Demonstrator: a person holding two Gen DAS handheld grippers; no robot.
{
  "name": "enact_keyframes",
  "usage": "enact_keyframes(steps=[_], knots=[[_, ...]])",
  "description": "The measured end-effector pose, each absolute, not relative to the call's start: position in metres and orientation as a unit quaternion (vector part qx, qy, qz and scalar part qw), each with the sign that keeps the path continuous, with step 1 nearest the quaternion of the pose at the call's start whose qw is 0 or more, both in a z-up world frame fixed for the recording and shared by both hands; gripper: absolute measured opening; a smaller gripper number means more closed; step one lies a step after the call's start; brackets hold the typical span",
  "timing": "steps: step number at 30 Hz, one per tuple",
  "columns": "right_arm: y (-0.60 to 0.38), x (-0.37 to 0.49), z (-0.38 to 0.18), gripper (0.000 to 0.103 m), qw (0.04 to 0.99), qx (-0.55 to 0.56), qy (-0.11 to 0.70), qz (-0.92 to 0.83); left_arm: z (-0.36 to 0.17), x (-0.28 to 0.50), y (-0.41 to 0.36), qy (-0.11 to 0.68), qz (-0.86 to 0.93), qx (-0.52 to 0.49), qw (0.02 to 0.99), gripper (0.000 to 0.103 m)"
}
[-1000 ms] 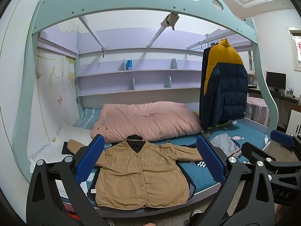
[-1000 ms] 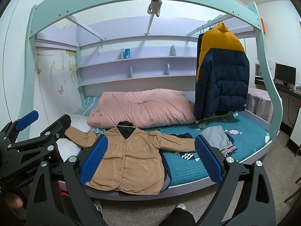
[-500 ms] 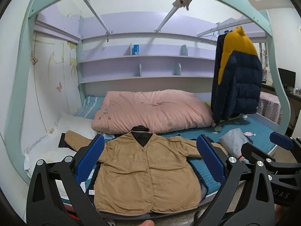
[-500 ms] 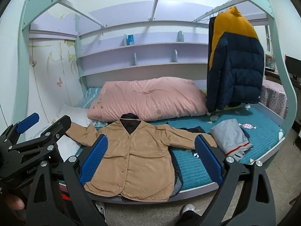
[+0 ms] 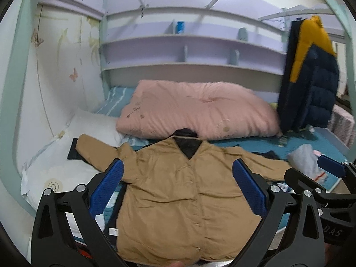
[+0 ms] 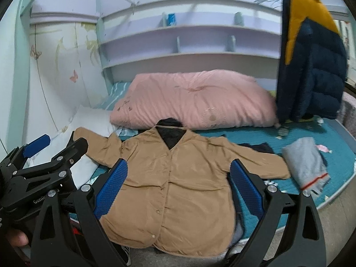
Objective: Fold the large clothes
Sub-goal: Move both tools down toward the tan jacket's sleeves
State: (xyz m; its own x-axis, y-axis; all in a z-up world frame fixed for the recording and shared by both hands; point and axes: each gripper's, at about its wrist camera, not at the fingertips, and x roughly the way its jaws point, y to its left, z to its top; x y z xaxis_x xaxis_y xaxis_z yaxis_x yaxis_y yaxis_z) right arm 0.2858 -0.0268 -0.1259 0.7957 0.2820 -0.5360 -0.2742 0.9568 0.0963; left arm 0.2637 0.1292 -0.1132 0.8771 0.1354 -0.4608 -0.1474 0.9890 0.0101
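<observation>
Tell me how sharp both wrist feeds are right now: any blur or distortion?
Left wrist view: tan jacket and pink duvet are motion-smeared, the left claw sharp. Right wrist view: similar smear, strongest on the hanging puffer jacket; fisheye bends the shelves.

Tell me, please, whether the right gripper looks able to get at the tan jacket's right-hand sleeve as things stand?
Probably yes: the right gripper is open, and nothing covers that sleeve of the tan jacket.

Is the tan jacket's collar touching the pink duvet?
Touching. In the right wrist view the tan jacket has its dark collar lying against the front edge of the pink duvet, no gap.
</observation>
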Motion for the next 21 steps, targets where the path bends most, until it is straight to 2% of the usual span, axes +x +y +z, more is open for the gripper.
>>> enact_keyframes(steps=[21], knots=[[0.157,0.448,-0.242,0.09,0.895,-0.029,0.364,0.255,-0.235,0.399,0.342,0.357,0.135,-0.107,0.918,0.098]])
